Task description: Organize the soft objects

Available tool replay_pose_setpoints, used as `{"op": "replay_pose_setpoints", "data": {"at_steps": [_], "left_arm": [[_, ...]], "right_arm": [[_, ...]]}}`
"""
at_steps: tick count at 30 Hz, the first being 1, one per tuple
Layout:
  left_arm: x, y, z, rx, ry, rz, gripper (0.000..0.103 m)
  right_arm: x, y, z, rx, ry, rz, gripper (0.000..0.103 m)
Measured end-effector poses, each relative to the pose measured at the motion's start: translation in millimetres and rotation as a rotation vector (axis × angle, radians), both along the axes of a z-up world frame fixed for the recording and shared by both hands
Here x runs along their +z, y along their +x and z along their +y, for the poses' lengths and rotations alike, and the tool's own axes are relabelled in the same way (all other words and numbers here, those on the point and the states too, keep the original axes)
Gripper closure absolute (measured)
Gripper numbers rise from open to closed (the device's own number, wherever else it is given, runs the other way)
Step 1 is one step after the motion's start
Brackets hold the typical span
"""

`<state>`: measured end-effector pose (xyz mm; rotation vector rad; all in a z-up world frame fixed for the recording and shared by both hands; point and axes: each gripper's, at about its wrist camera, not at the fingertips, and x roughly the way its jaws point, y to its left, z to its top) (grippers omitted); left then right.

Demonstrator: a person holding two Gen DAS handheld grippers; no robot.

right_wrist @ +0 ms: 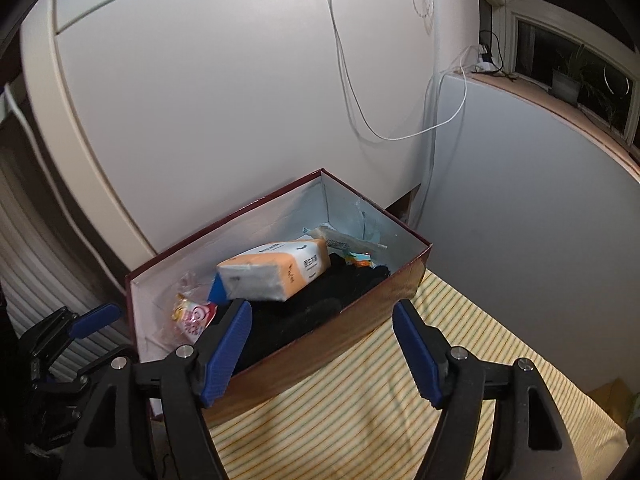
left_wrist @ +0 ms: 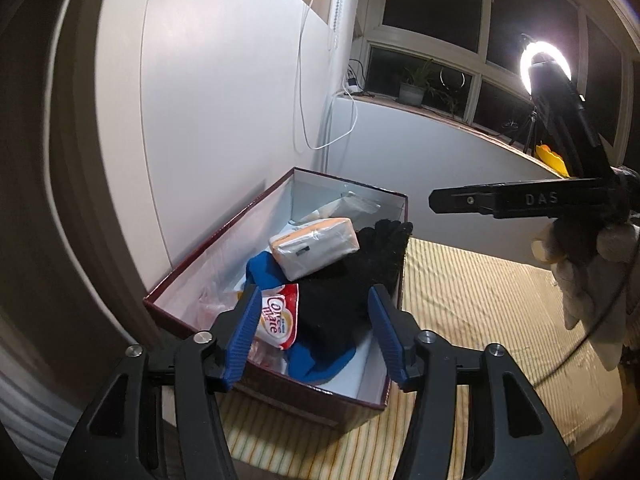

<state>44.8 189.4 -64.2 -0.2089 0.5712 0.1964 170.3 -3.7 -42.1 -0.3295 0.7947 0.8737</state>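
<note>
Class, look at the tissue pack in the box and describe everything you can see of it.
The tissue pack is a soft rectangular block in glossy plastic wrap, white with orange panels and dark print. It looks unopened and lies tilted on top of the pile, resting on the black garment and blue cloth inside the box. Neither gripper touches it.
</note>
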Motion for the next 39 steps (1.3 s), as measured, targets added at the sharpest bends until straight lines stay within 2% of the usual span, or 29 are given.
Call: {"op": "replay_pose_setpoints", "data": {"at_steps": [7,10,15,17,22,26,29,34,39], "left_arm": [[0.9,-9.7,-6.0,0.011,-0.001,-0.004,0.046],[0.1,-15.8,-9.6,0.017,-0.003,-0.004,0.041],[-2.4,-31.9,-16.6,0.037,-0.024,-0.012,0.04],[-2.2,-39.4,-20.9,0.048,-0.028,-0.019,0.034],[0.6,-56.6,-33.9,0.072,-0.01,-0.044,0.032],[3.9,-69.7,-45.5,0.085,0.008,-0.058,0.022],[3.6,-78.1,-54.0,0.099,0.035,-0.063,0.022],[-2.6,-90.9,-60.8,0.112,-0.001,-0.049,0.022],[-4.8,-98.2,-66.9,0.125,0.01,-0.031,0.022]], "right_arm": [[4.9,-20.3,-9.8,0.012,0.006,-0.035,0.031],[6.9,-30.9,-20.2,0.014,0.04,-0.03,0.029],[5.3,-53.9,-43.2,0.003,0.085,-0.035,0.026],[3.6,-63.2,-53.9,-0.002,0.103,-0.032,0.026],[-0.6,-91.5,-82.2,-0.031,0.125,-0.068,0.025],[-4.1,-115.7,-103.5,-0.054,0.145,-0.102,0.023],[-7.7,-129.3,-114.0,-0.069,0.148,-0.113,0.021],[-21.7,-148.9,-132.9,-0.116,0.168,-0.115,0.02],[-33.9,-167.1,-143.3,-0.135,0.176,-0.111,0.019]]}}
